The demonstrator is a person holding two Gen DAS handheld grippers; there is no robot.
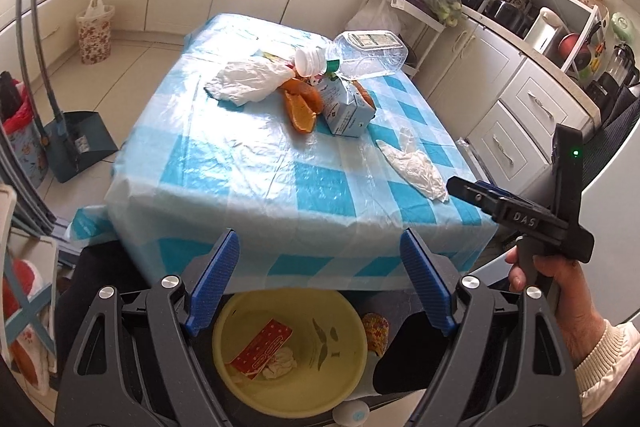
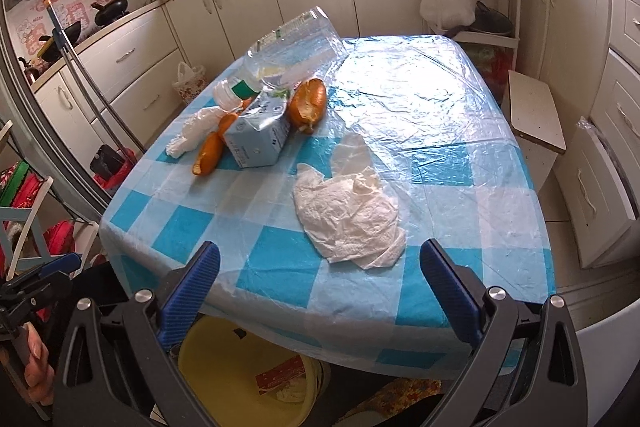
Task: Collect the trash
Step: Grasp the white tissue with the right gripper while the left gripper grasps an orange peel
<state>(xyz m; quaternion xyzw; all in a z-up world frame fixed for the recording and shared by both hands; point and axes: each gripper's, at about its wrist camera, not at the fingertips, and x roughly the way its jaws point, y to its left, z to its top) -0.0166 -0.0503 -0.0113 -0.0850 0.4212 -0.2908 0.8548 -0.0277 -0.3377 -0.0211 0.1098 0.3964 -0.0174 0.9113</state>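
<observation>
Dark grey left gripper (image 1: 320,279), blue ribbed pads (image 1: 216,279), cream knit cuff (image 1: 600,351)

The near half of the bench (image 2: 224,235) is open cloth, broken only by a crumpled white glove (image 2: 348,219) just ahead of the right claw (image 2: 320,291). Further in, a milk carton (image 2: 258,137), orange peels (image 2: 308,101), a tipped clear plastic bottle (image 2: 292,51) and a white plastic bag (image 1: 244,83) crowd the middle-left. The far right corner lies bare. Below the near edge, a yellow bin (image 1: 288,379) stands open-topped.
</observation>
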